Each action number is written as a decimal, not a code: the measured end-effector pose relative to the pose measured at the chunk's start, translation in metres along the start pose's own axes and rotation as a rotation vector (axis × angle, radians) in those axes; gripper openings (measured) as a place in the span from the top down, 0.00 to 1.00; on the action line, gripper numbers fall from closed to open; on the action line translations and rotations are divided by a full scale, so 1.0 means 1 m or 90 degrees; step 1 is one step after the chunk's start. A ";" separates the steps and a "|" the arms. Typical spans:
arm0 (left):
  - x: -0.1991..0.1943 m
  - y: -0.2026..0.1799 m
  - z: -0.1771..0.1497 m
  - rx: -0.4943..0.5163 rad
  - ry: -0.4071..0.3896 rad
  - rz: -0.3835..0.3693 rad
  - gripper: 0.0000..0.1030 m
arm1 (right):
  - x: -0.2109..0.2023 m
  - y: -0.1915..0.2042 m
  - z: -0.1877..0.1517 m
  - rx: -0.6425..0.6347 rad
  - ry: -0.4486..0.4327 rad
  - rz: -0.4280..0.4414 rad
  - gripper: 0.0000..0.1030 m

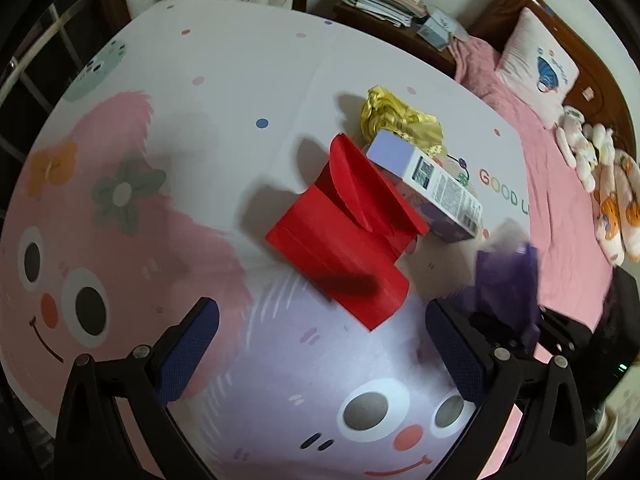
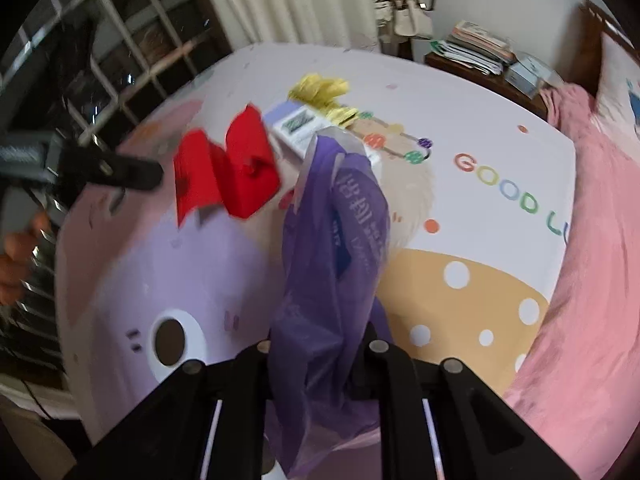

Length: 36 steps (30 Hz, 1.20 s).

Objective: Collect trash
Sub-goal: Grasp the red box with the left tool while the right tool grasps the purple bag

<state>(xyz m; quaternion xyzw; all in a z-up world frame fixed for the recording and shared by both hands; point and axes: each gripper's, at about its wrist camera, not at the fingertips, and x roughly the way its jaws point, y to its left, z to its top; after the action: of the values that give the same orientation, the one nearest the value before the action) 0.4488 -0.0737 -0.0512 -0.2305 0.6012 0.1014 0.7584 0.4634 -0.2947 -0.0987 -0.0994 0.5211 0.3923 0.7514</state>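
The right gripper (image 2: 320,354) was clamped on a thin purple bag (image 2: 336,264) — bunched like that, it could slip out or stay shut. The left gripper (image 1: 320,344) hung open and empty above the red box (image 1: 344,236). Trash sat together mid-table: the red one flapped open, a white carton (image 1: 432,184), crumpled yellow wrapper (image 1: 396,120).

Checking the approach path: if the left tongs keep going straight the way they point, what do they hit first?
Probably the red folded carton: it lies just beyond the open left tongs, whose fingers are empty. Depth is unclear; they might land on the printed mat just short of it.
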 end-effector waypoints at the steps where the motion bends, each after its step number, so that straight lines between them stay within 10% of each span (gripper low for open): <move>1: 0.003 0.000 0.002 -0.010 0.004 -0.001 0.01 | -0.005 -0.004 0.003 0.016 -0.012 0.008 0.88; 12: 0.028 -0.009 0.037 -0.155 0.039 0.002 0.01 | -0.027 -0.030 0.034 0.094 -0.097 0.008 0.89; 26: 0.071 -0.027 0.056 -0.231 0.072 0.070 0.02 | 0.004 -0.032 0.040 0.103 -0.076 0.009 0.89; 36: 0.072 -0.023 0.043 -0.198 0.056 0.062 0.44 | 0.005 -0.023 0.034 0.097 -0.072 0.011 0.89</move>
<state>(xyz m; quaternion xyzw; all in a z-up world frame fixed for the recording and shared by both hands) 0.5144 -0.0820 -0.1074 -0.3198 0.6214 0.2198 0.6806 0.5038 -0.2886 -0.0944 -0.0152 0.5069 0.3628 0.7818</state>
